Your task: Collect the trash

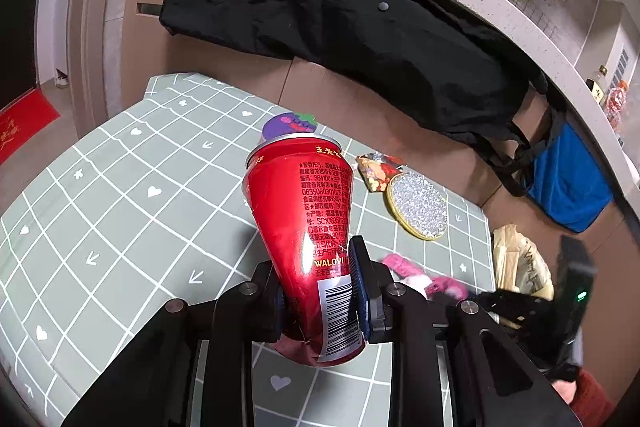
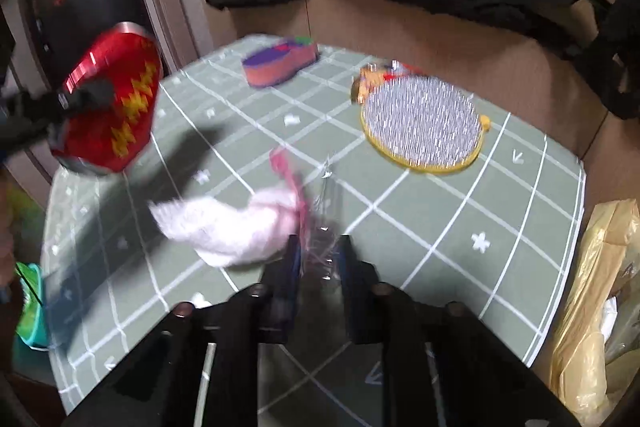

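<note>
A dented red drink can [image 1: 296, 207] is held above the green checked table [image 1: 120, 187], with my left gripper [image 1: 316, 267] shut on its lower half. The right wrist view shows the same can [image 2: 116, 107] at the left, blurred. My right gripper [image 2: 318, 247] is low over the table, its pads closed on a crinkled clear plastic wrapper [image 2: 324, 211] with pink edging. A white tissue [image 2: 228, 227] lies against the wrapper's left side. In the left wrist view this pink and white trash [image 1: 416, 275] lies just right of my fingers.
A round yellow-rimmed brush [image 2: 420, 123], a purple and orange sponge [image 2: 280, 63] and a crumpled foil snack wrapper [image 1: 376, 167] lie on the far side of the table. A yellow plastic bag [image 2: 592, 287] hangs at the right edge. A black coat [image 1: 360, 27] and blue bag [image 1: 568, 179] lie behind.
</note>
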The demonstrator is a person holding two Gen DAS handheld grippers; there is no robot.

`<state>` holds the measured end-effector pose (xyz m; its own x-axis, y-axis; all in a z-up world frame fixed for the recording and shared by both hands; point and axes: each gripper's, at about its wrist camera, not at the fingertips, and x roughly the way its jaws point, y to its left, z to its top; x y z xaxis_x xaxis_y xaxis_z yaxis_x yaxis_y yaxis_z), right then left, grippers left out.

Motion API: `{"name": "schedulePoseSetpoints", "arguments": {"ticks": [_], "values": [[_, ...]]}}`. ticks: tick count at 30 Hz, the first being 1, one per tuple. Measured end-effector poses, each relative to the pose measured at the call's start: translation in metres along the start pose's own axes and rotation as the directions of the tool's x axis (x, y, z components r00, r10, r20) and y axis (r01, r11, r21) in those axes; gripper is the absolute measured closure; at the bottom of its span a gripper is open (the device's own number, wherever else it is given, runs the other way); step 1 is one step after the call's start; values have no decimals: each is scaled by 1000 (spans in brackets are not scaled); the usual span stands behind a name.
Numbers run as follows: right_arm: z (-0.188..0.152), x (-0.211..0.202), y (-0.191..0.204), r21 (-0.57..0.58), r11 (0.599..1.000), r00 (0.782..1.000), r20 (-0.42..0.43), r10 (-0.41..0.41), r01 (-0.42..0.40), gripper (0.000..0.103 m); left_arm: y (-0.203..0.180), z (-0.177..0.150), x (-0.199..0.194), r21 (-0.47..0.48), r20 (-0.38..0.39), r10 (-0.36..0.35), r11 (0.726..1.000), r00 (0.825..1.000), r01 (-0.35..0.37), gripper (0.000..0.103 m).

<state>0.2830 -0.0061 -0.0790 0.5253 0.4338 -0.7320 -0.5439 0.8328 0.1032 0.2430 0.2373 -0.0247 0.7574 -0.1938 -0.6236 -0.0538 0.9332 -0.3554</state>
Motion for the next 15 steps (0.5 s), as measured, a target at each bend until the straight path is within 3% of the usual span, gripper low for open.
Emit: {"name": "schedulePoseSetpoints", "arguments": {"ticks": [7,15], "values": [[13,-29,-6,16,1000,997,73,18,-19,90,-13,-4,-8,39,43,23,999,999,-24,75],[36,-85,-11,12,1000,980,198,4,-6,90,-76,16,-39,182,188,35,981,982,-70,75]]}}
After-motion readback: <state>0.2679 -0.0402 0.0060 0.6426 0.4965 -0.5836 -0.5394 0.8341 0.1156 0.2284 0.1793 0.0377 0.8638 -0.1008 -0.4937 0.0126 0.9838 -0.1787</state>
